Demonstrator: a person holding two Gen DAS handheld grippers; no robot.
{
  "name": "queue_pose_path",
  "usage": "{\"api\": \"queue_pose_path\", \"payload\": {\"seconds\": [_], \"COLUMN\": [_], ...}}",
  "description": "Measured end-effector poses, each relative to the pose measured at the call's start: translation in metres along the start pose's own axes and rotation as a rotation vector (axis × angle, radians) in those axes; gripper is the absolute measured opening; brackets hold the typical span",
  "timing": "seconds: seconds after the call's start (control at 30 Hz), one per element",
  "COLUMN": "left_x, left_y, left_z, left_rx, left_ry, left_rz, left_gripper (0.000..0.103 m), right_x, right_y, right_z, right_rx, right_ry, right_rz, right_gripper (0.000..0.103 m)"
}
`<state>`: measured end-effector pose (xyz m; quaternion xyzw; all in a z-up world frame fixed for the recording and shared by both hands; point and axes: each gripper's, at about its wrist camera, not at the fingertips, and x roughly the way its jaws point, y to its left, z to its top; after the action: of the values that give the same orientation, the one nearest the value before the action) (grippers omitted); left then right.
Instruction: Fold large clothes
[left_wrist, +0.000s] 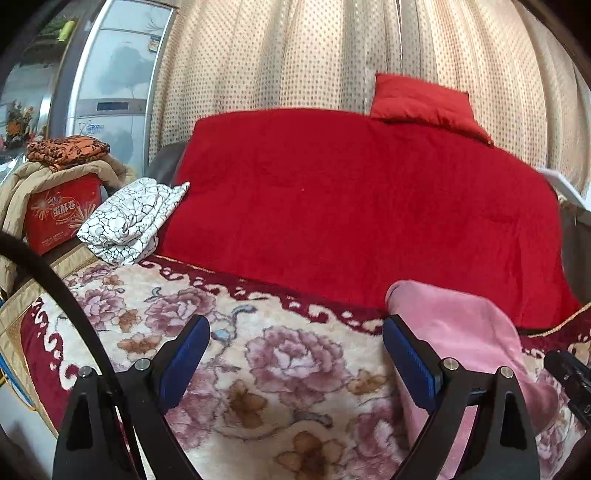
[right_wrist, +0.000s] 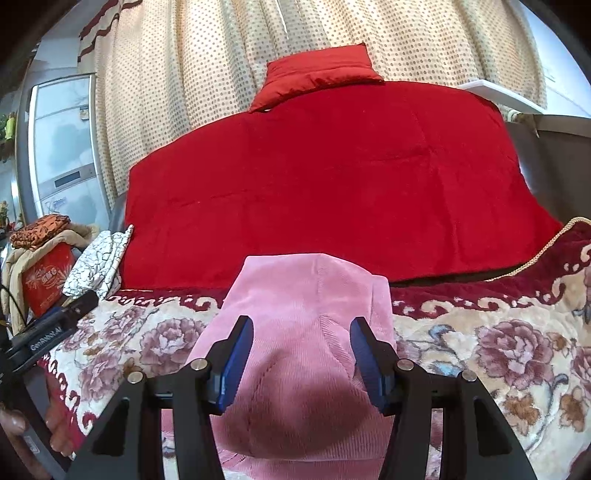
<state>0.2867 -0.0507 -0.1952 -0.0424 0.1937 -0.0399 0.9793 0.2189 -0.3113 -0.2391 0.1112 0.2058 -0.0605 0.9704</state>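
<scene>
A pink corduroy garment (right_wrist: 306, 332) lies folded in a compact bundle on the floral blanket (right_wrist: 498, 347). My right gripper (right_wrist: 301, 332) hovers right over it, jaws open, blue pads on either side of its middle, nothing held. In the left wrist view the pink garment (left_wrist: 461, 332) lies at the right, just beyond the right blue pad (left_wrist: 406, 362). My left gripper (left_wrist: 295, 339) is wide open and empty over the floral blanket (left_wrist: 258, 369), to the left of the garment.
A red quilt (left_wrist: 351, 206) with a red pillow (left_wrist: 421, 99) covers the sofa behind. A folded black-and-white cloth (left_wrist: 129, 221) lies at the left, beside a red box (left_wrist: 59, 218) topped with clothes. A dotted curtain (left_wrist: 295, 51) hangs behind; a fridge (left_wrist: 114, 85) stands at the left.
</scene>
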Motion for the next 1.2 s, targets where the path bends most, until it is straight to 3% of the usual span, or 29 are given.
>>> {"api": "queue_pose_path", "payload": {"seconds": [0.1, 0.23, 0.53, 0.93, 1.13, 1.2], "left_x": [0.000, -0.011, 0.003, -0.007, -0.012, -0.010], "left_y": [-0.008, -0.013, -0.028, -0.034, -0.041, -0.047], "left_z": [0.000, -0.001, -0.008, -0.006, -0.010, -0.014], "left_rx": [0.092, 0.144, 0.182, 0.191, 0.195, 0.224], "left_ry": [0.061, 0.002, 0.103, 0.044, 0.076, 0.119], "left_rz": [-0.102, -0.057, -0.061, -0.017, -0.094, -0.163], "left_gripper": [0.095, 0.095, 0.095, 0.095, 0.095, 0.095], "right_x": [0.000, -0.001, -0.002, -0.011, -0.012, -0.014], "right_y": [-0.004, -0.009, -0.026, -0.011, -0.008, -0.015], "right_z": [0.001, 0.003, 0.003, 0.003, -0.001, 0.000], "right_rx": [0.014, 0.016, 0.053, 0.013, 0.008, 0.032], "right_ry": [0.000, 0.002, 0.014, 0.006, 0.029, 0.038], "right_rz": [-0.010, -0.028, -0.041, -0.011, -0.033, -0.007], "right_gripper": [0.059, 0.059, 0.059, 0.059, 0.060, 0.070]}}
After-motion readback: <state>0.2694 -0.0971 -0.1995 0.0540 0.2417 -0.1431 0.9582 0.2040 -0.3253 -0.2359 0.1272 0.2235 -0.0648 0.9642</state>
